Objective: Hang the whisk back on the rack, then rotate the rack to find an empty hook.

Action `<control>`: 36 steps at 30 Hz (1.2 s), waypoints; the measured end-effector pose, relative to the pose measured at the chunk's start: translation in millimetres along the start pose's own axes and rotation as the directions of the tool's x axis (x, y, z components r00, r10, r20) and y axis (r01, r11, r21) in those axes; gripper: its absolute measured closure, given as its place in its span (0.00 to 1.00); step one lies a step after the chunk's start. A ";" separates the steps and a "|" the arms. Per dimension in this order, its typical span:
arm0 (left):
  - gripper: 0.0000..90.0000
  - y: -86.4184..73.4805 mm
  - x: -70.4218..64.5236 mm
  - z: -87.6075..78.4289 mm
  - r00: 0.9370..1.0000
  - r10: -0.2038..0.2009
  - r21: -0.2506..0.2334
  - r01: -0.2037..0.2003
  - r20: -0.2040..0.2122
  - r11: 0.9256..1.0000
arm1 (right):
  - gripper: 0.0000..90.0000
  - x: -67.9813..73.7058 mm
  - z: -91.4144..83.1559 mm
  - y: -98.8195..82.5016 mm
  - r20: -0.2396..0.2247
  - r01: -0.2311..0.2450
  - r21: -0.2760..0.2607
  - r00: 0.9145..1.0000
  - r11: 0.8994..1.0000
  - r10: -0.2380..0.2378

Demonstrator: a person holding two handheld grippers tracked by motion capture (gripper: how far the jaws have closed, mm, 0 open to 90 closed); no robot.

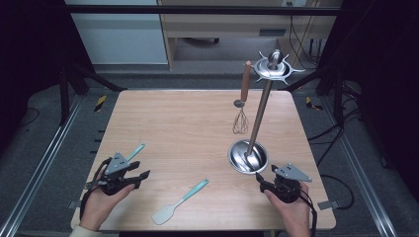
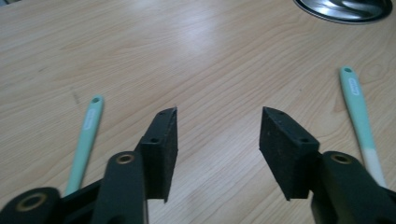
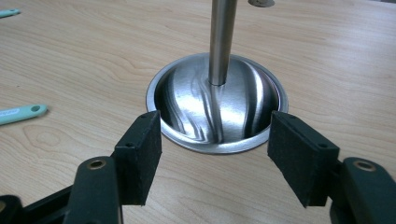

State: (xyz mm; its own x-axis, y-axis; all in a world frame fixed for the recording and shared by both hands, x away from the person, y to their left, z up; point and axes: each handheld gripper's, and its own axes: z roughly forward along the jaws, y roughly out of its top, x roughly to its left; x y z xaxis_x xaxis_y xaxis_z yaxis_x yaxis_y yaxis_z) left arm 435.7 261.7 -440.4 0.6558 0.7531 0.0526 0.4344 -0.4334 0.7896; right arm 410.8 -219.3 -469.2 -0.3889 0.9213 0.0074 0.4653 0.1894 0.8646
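Spatula (image 1: 179, 203) at 6 o'clock and spoon (image 1: 135, 151) at 8 lie unhung, whisk (image 1: 241, 101) already on rack (image 1: 254, 143); left gripper (image 1: 142, 177) and right gripper (image 1: 263, 180) fingers released, empty.

One wooden bench (image 1: 163, 118) carries everything here. On it lie two mint-green utensils: one spatula (image 1: 179, 202) near the front edge and one more mint handle (image 1: 135, 151) at the left. One steel utensil stand (image 1: 248, 156) rises at the right, with one whisk (image 1: 242, 98) hanging from its top. Two hand-held grippers are at work, one left (image 1: 143, 178) and one right (image 1: 263, 180).
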 end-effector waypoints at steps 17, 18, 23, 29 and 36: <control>1.00 53.7 -53.2 58.1 0.976 0.157 0.159 -0.181 0.153 0.971 | 0.37 -4.5 0.5 -2.4 0.009 -0.001 0.020 1.000 1.000 0.001; 1.00 56.2 -55.8 61.7 0.975 0.158 0.169 -0.185 0.158 0.968 | 0.37 -4.6 0.3 -2.3 0.009 -0.005 0.022 1.000 1.000 0.005; 1.00 66.2 -71.9 78.9 0.964 0.189 0.212 -0.228 0.187 0.950 | 0.37 -5.0 0.3 -2.9 0.005 0.003 0.023 1.000 1.000 -0.003; 1.00 74.0 -83.5 95.3 0.951 0.211 0.273 -0.270 0.226 0.923 | 0.37 -4.1 0.7 -2.6 0.001 0.015 0.028 1.000 0.999 -0.015; 1.00 74.2 -96.2 104.8 0.940 0.244 0.299 -0.310 0.239 0.903 | 0.37 -4.9 0.7 -2.8 -0.001 0.011 0.033 1.000 0.999 -0.011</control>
State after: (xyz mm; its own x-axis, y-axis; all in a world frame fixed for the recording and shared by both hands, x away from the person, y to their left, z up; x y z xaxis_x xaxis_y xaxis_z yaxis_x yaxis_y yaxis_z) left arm 469.6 105.2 -450.9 0.8697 0.4842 0.0959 0.3734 -0.7725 0.5137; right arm 412.0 -224.1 -472.0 -0.3947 0.9188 -0.0011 0.4868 0.2102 0.8479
